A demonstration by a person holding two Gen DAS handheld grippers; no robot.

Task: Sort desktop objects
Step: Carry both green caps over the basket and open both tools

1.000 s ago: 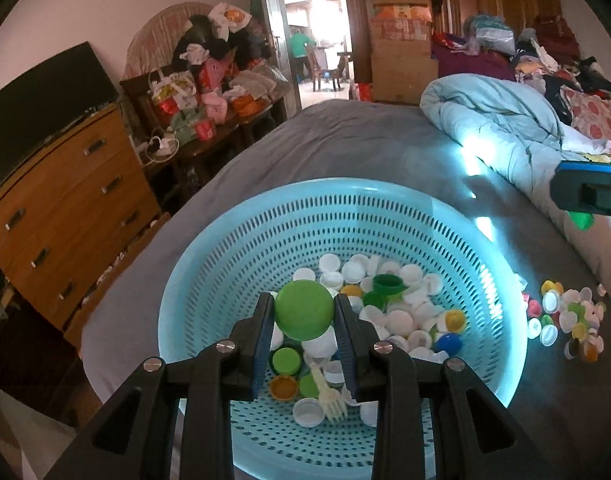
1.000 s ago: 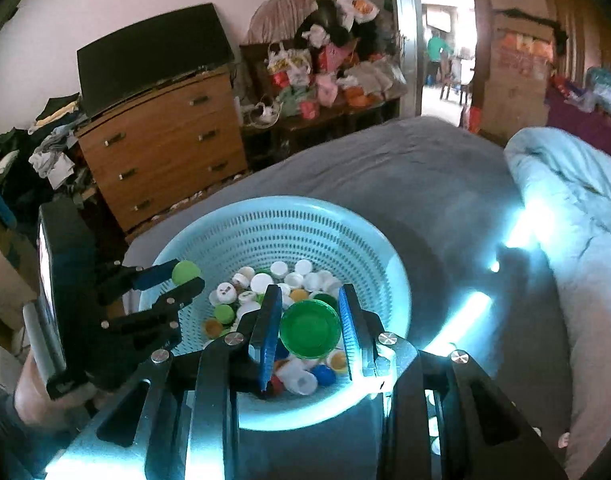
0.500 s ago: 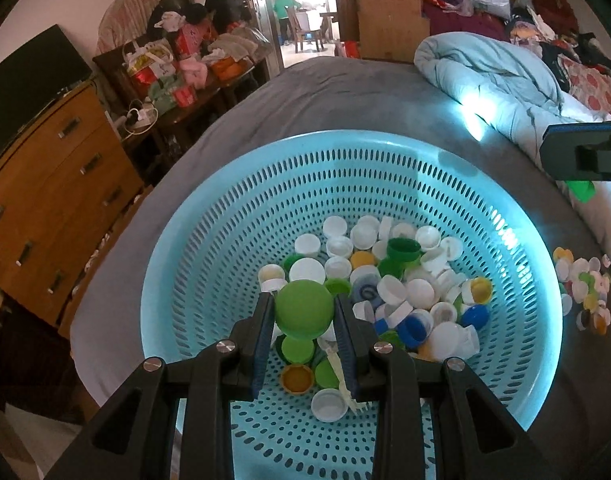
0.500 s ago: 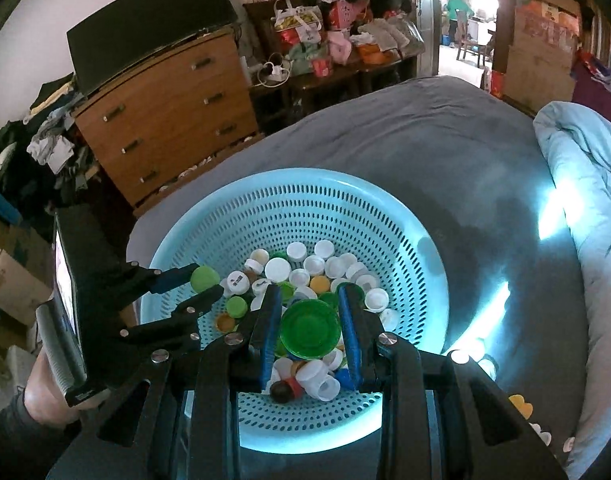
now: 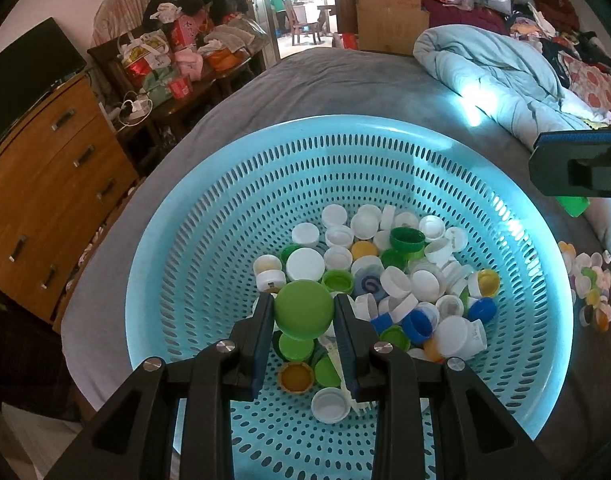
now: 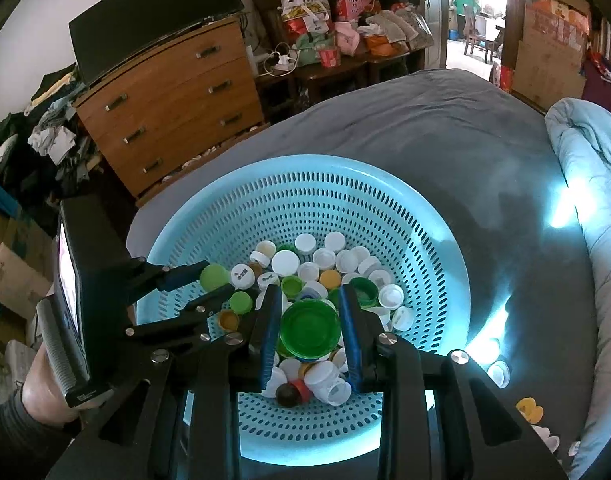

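Note:
A light blue perforated basket (image 5: 209, 240) (image 6: 425, 224) sits on the grey bed and holds several white, green, blue and yellow bottle caps (image 5: 397, 280) (image 6: 325, 260). My left gripper (image 5: 304, 312) hangs over the basket's near side, shut on a light green cap (image 5: 303, 309); it also shows in the right wrist view (image 6: 215, 280). My right gripper (image 6: 310, 326) is over the pile too, shut on a dark green cap (image 6: 310, 330), open side up. Its fingers (image 5: 573, 172) enter the left wrist view at the right edge.
A loose heap of caps (image 5: 589, 284) lies on the grey bed cover (image 5: 345, 92) right of the basket, and a few caps (image 6: 529, 408) lie near its front. A blue quilt (image 5: 497, 76) is bunched at the right. A wooden dresser (image 6: 173, 100) stands left.
Both grippers have come down and forward over the basket, still holding their green caps; the basket looms larger in both views. Little moved in the last half second.

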